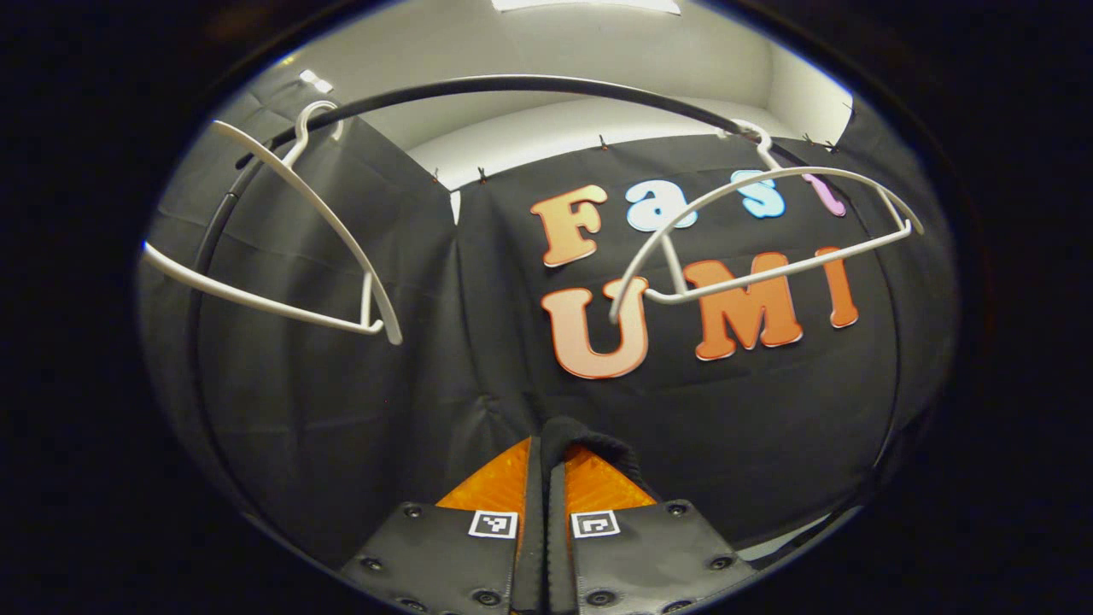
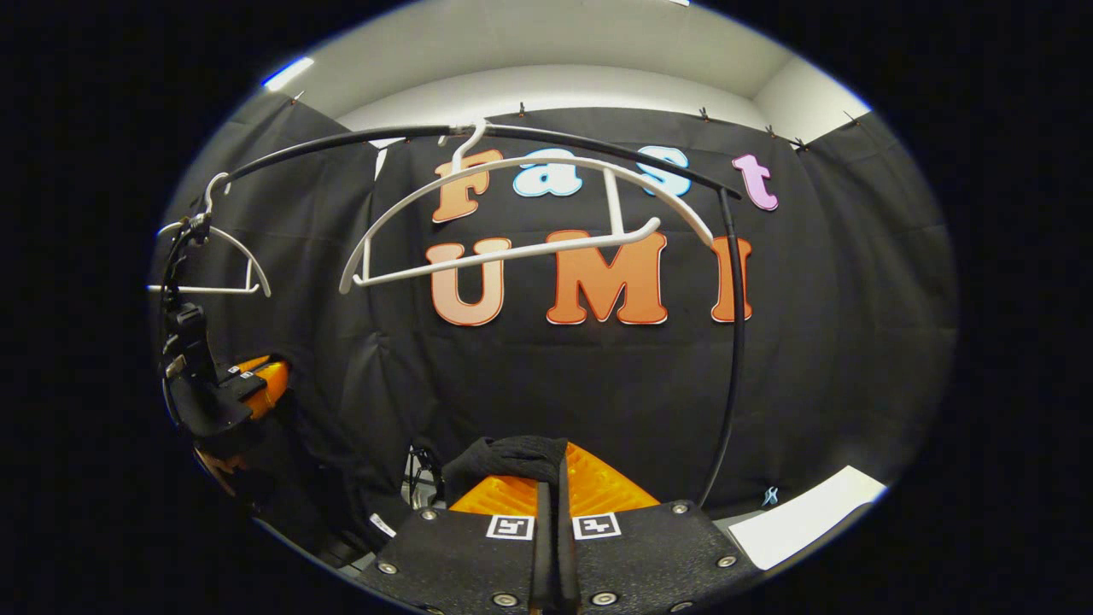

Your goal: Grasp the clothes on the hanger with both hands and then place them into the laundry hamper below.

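Below bare white plastic hangers [image 2: 521,209], both tongs [image 1: 546,465] [image 2: 551,478] pinching shut on black knit cloth [image 2: 512,453]; lowering together, level, hamperward.

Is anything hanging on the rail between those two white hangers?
No. In the left gripper view, the rail runs bare between the left hanger and right hanger.

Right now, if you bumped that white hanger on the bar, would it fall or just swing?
Probably just swing. The white hanger hangs by one thin hook over the round black rail, so it can rock freely. It looks thin and bare, so likely light and easy to set moving. It already sits tilted, so a hard knock might slide it along.
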A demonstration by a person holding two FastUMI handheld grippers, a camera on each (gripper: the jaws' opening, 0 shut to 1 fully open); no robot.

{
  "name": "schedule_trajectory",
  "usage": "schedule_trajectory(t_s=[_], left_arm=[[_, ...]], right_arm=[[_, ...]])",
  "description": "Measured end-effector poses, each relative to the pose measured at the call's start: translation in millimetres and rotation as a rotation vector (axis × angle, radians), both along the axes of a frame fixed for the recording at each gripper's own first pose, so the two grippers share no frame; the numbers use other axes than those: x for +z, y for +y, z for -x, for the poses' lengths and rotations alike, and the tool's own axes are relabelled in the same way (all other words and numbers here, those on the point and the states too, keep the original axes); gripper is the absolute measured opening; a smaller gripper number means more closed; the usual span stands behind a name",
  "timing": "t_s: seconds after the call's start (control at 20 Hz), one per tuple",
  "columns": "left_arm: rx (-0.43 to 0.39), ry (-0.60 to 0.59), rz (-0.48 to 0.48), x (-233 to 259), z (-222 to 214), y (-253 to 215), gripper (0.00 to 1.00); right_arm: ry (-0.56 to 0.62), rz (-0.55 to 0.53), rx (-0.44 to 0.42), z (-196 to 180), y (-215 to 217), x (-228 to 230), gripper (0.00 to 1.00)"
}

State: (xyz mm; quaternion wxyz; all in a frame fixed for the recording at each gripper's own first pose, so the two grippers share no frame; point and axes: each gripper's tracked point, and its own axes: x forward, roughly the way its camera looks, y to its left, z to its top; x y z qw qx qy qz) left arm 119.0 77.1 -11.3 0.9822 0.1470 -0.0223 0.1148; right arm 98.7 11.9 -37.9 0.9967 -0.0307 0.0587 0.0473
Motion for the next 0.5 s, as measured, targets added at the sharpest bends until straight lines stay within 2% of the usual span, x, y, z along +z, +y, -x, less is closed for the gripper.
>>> schedule_trajectory(t_s=[0.15,0.35,0.5], left_arm=[[-0.091,0.119,0.084,-38.0,9.8,-34.8,0.1],[-0.166,0.252,0.108,-91.6,28.2,-62.3,0.09],[-0.22,0.373,0.18,-136.9,49.3,-79.3,0.1]], right_arm=[[0.044,-0.008,0.023,10.6,11.9,-21.8,0.02],[0.14,-0.03,0.078,20.8,29.7,-61.6,0.02],[0.212,-0.028,0.105,33.0,31.1,-95.1,0.03]])
